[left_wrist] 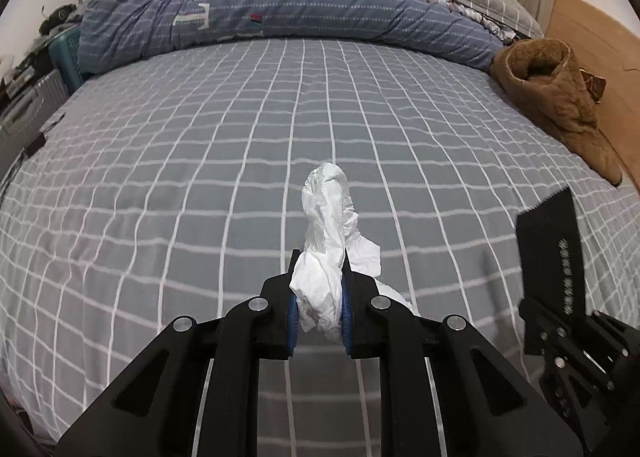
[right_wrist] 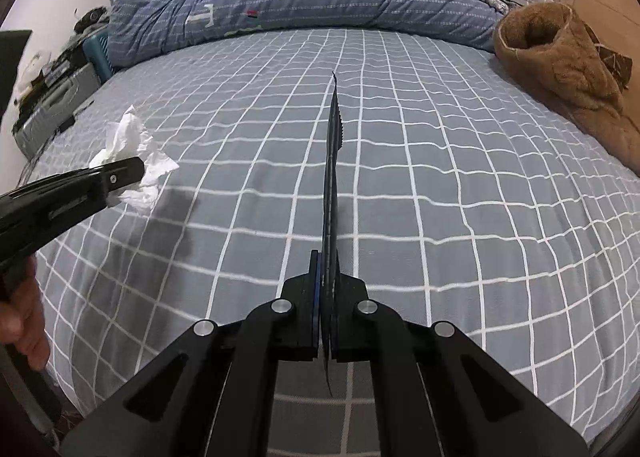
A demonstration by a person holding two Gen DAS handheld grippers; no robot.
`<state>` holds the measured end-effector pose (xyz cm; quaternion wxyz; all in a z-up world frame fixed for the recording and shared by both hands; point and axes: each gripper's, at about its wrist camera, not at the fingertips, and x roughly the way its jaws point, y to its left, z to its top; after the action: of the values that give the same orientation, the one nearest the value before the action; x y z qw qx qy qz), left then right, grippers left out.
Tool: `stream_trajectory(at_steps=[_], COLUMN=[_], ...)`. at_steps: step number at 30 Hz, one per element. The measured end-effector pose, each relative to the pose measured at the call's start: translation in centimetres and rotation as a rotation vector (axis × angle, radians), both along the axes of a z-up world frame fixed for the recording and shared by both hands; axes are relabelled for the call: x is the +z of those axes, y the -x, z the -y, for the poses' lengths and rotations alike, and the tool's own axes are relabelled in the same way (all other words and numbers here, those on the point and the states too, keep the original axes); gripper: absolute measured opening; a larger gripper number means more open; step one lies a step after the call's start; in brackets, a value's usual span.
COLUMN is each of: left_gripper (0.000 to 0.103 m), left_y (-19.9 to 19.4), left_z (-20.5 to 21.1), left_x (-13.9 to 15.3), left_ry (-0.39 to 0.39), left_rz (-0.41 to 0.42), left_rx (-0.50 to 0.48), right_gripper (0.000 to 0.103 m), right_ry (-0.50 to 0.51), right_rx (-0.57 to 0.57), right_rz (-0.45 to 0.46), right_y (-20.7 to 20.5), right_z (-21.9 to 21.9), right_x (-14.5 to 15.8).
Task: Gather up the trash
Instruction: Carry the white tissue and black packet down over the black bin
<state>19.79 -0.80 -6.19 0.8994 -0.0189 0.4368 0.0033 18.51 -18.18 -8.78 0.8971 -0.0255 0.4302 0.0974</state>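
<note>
the crumpled tissue point(left_wrist: 326, 257) pinched by the left gripper point(left_wrist: 319, 257) and the black wrapper point(right_wrist: 331, 193) clamped edge-on in the right gripper point(right_wrist: 325, 261) should be kept lifted off the bed point(left_wrist: 200, 177) (no bin is visible) until a bin is reached.

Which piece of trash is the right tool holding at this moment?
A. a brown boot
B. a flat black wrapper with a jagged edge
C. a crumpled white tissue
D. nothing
B: the right tool is shut on the flat black wrapper, seen edge-on; the left tool grips the tissue.

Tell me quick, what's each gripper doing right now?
Left gripper: shut on the crumpled white tissue, held above the bed.
Right gripper: shut on the flat black wrapper.
</note>
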Motion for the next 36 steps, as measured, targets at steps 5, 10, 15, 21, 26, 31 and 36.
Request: stream_trajectory(at_steps=[5,10,15,21,26,31,36], left_gripper=[0.015,0.015,0.015,0.015,0.015,0.015,0.015], left_y=[1.9,3.8,5.5,7.6,9.5,11.2,13.0], left_z=[0.3,0.3,0.3,0.1,0.0,-0.4,-0.8], left_x=[-0.2,0.3,0.7,1.1,1.0,1.1,1.4], left_ry=[0.007,0.014,0.016,0.015,0.006,0.013,0.015], left_rz=[-0.009,0.0,0.003,0.003,-0.002,-0.001,0.004], left_rx=[-0.015,-0.023,-0.031,-0.036,-0.047,-0.046,-0.042], right_gripper=[0.003,0.003,0.003,0.003,0.003,0.003,0.003], right_ry=[0.012,0.015,0.016,0.031,0.029,0.026,0.009], right_rx=[-0.007,-0.013,-0.012,-0.011,-0.017,-0.016,-0.011], right_rz=[0.019,0.025,0.033,0.039,0.037,0.038,0.035], right_y=[1.6,3.3,5.1,6.9,8.5,9.9,11.5], right_z=[-0.1,0.1,-0.1,-0.4,-0.4,-0.7,-1.0], right_x=[0.5,1.0,1.8,2.2,2.4,2.7,2.9])
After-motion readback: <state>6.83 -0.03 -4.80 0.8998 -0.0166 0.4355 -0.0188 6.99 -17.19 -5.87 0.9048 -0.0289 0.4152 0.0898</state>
